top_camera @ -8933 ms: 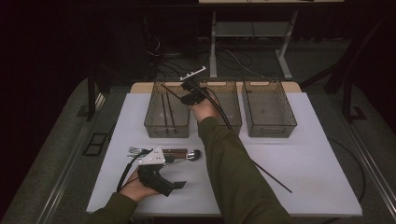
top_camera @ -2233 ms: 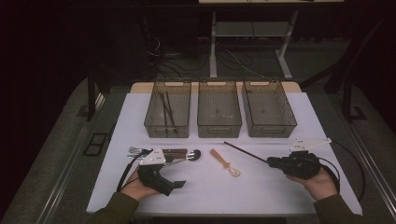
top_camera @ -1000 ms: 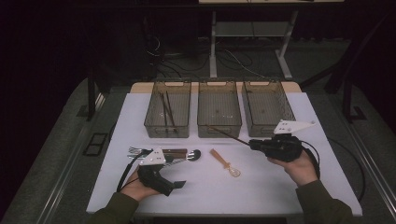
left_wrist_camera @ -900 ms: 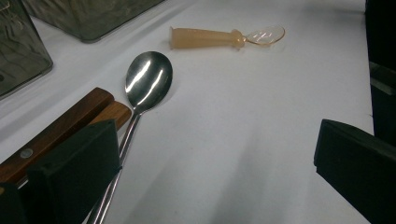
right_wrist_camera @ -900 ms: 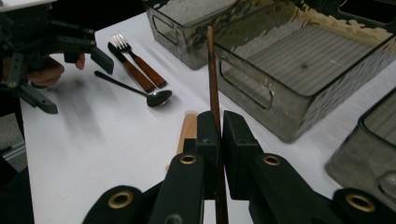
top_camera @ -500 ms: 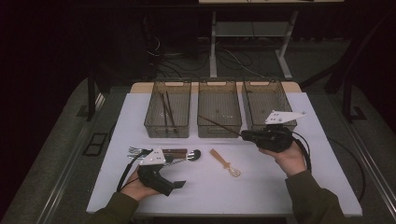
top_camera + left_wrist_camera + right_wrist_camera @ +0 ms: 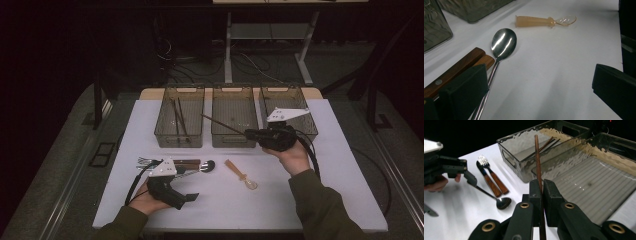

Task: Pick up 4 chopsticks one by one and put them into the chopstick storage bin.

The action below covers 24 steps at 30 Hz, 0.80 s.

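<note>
My right gripper [image 7: 250, 133] is shut on a long dark chopstick [image 7: 222, 123], which slants up and left over the middle bin [image 7: 232, 141]. In the right gripper view the pads [image 7: 535, 191] pinch the chopstick [image 7: 537, 157] near its lower part, and its tip points toward the left bin [image 7: 511, 157], where two chopsticks [image 7: 547, 144] lie. My left gripper [image 7: 186, 186] rests open on the white table near the front left, nothing between its jaws. Just past it lie a metal spoon [image 7: 504, 42] and wooden knife handles [image 7: 459, 66].
Three smoky plastic bins stand in a row at the back; the right bin [image 7: 280, 89] is behind my right hand. A fork [image 7: 145, 161] and knives lie beside the metal spoon [image 7: 207, 164]. A translucent orange plastic spoon [image 7: 241, 174] lies mid-table. The table [image 7: 340, 190] has bare room at right.
My right gripper has carried the chopstick left and slightly up, from the right side of the table to the front of the middle bin. The left gripper has stayed put.
</note>
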Each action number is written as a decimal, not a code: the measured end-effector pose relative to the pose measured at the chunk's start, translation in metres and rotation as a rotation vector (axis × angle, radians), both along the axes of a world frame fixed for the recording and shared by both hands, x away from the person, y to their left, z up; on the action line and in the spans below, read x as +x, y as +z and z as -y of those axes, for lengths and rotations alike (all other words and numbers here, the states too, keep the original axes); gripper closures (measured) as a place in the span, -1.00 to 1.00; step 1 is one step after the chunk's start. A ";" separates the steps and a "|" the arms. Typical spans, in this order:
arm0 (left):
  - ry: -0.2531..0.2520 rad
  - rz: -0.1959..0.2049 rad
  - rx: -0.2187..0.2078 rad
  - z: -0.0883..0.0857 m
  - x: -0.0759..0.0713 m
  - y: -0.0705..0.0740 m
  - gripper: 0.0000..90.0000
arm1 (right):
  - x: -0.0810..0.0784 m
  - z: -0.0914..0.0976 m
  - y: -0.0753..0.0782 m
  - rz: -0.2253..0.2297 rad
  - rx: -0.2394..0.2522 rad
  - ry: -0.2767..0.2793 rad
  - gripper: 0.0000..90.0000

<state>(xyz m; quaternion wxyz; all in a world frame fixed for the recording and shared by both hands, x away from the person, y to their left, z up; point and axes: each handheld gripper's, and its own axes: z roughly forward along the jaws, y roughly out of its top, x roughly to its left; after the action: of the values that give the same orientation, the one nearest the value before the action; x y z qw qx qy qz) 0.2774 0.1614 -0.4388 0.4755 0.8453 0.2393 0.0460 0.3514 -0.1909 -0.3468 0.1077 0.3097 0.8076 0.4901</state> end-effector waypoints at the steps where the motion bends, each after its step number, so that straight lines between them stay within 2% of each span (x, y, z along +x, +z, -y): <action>1: 0.000 0.002 0.000 0.000 0.000 0.000 -1.00 | 0.002 -0.003 0.001 0.002 -0.002 0.000 0.89; 8: -0.013 0.011 0.015 0.000 0.000 0.001 -1.00 | 0.017 -0.020 0.005 0.006 -0.011 -0.006 0.89; 17: -0.006 0.002 0.007 0.001 -0.001 0.000 -1.00 | 0.036 -0.041 0.011 0.006 -0.013 -0.024 0.89; 24: -0.006 0.004 0.005 0.001 -0.001 0.000 -1.00 | 0.055 -0.064 0.011 0.002 -0.024 -0.056 0.89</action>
<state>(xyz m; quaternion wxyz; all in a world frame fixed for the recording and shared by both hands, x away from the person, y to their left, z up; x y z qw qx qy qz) 0.2761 0.1602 -0.4384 0.4738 0.8471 0.2360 0.0469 0.4065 -0.1273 -0.3360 0.1258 0.3306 0.8043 0.4774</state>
